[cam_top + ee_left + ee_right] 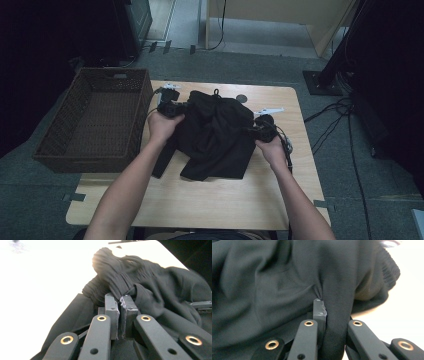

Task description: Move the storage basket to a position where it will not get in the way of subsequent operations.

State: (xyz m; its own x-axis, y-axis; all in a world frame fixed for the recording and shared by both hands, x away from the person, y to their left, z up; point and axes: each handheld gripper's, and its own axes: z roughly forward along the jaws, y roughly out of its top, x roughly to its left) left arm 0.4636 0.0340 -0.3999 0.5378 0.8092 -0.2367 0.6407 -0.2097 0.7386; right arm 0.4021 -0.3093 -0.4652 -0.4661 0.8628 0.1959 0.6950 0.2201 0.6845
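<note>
A black garment (215,135) lies crumpled in the middle of the light wooden table (225,200). At the garment's left side, my left gripper (172,107) is shut on it. In the left gripper view the left gripper (121,298) pinches the ribbed elastic band (110,277) of the garment (170,290) between its pads. At the garment's right side, my right gripper (260,131) is shut on a fold of the cloth. In the right gripper view the right gripper (329,307) has a thick fold of the garment (274,277) running down between its jaws.
A dark wicker basket (85,162) stands empty off the table's left edge, close to my left hand. A small dark disc (242,98) sits near the table's far edge. Cables (340,125) and a black stand base (322,82) lie on the floor at the right.
</note>
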